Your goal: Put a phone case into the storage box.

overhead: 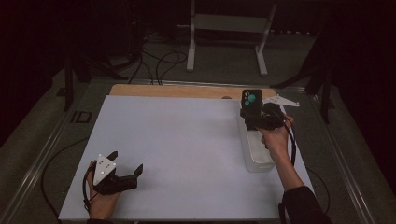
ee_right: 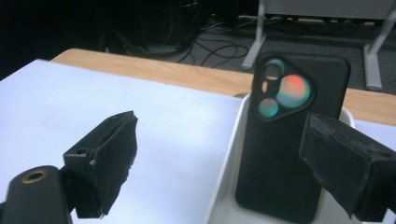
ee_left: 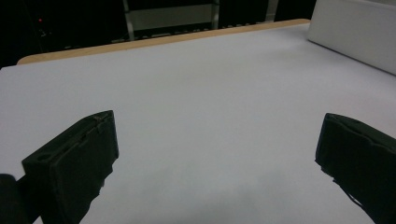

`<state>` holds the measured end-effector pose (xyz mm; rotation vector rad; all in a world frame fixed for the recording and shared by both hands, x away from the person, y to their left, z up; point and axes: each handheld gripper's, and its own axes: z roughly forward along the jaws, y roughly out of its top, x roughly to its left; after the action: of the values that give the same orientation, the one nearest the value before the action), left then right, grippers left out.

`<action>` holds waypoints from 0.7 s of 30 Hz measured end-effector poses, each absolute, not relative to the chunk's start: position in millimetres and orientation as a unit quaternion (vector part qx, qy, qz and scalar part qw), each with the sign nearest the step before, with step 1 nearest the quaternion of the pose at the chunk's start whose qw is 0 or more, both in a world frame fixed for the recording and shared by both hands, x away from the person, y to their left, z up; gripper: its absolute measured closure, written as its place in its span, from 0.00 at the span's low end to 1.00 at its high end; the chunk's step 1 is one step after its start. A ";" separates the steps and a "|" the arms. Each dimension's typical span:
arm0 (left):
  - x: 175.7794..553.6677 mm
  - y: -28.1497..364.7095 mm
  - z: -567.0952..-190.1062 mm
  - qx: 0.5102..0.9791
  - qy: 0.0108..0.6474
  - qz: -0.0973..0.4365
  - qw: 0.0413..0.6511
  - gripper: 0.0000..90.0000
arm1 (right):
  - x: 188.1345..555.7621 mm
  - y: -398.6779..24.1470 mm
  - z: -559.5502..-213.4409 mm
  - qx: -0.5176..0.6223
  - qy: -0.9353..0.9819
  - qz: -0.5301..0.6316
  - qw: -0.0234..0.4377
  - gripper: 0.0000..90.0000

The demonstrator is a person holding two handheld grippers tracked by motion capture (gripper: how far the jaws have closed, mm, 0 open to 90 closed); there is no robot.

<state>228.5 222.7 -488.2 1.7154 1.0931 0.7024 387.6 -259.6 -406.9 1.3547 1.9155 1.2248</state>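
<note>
A black phone point(overhead: 251, 100) point(ee_right: 289, 140) with a triangular camera cluster stands upright at the far end of a long white bin point(overhead: 257, 158) point(ee_right: 229, 172) on the right side of the white table. My right gripper point(overhead: 252, 117) point(ee_right: 219, 126) hovers at that end of the bin, open. Its jaws are spread wide just short of the phone, and the right jaw overlaps the phone's lower right edge. My left gripper point(overhead: 127, 161) point(ee_left: 218, 119) rests low at the table's near left, open, with bare table between its jaws.
A wooden strip point(overhead: 177, 90) runs along the table's far edge. Beyond it on the floor are a white stand point(overhead: 224, 28) and loose cables point(overhead: 159, 60). In the left gripper view the bin's wall point(ee_left: 355, 37) lies far right. Metal rails flank the table.
</note>
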 end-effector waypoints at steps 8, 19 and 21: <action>228.2 223.1 -481.6 0.704 0.441 0.282 0.480 0.00 | 350.8 -258.3 -409.3 0.458 0.717 0.464 0.247 0.12; 226.0 224.8 -474.0 0.704 0.434 0.278 0.489 0.00 | 306.2 -269.2 -422.5 0.422 0.716 0.496 0.253 0.11; 225.6 225.1 -472.9 0.703 0.433 0.277 0.491 0.00 | 297.8 -271.3 -426.5 0.415 0.716 0.501 0.254 0.11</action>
<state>225.6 225.1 -472.9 1.7072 1.0508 0.6733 297.8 -271.3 -426.5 1.1262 1.9441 1.3621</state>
